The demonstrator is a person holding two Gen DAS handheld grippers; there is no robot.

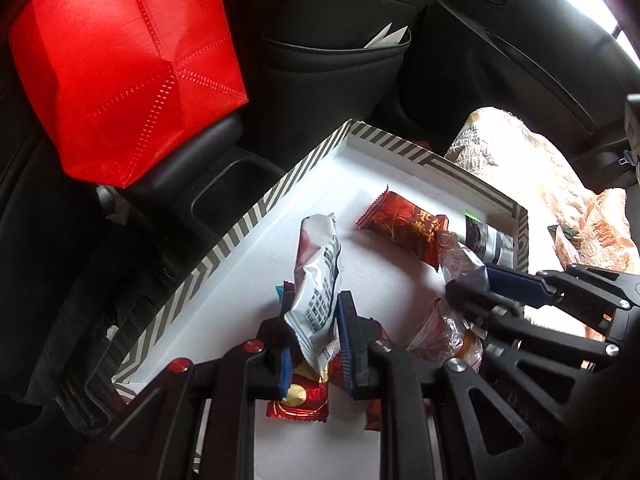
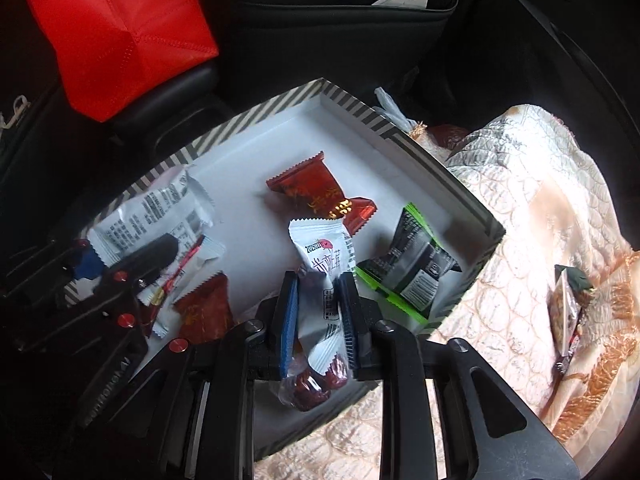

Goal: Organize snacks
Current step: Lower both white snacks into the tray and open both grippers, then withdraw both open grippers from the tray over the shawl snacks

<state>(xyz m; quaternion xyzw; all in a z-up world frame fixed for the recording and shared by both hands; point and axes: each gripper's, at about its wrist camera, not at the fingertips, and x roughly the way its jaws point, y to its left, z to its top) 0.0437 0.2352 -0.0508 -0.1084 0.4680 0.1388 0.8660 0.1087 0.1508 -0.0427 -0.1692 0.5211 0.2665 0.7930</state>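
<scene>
- A white snack packet [image 1: 316, 292] hangs pinched in the left gripper [image 1: 316, 344] above the striped box [image 1: 224, 236], apparently on its way in.
- Over the box's near edge, the right gripper [image 2: 318, 320] has its jaws around a second white packet [image 2: 324, 264]; whether it is squeezed is unclear.
- Red-wrapped sweets [image 2: 316, 192] lie mid-box, a green-edged packet [image 2: 416, 268] by its right wall.
- One snack [image 2: 568, 312] waits outside, on the quilted cover [image 2: 520, 208].

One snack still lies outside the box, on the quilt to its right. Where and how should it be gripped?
Grip the clear packet across its narrow middle, coming straight down from above. It lies flat and long on the quilt, with open room along both long sides for the fingers.
</scene>
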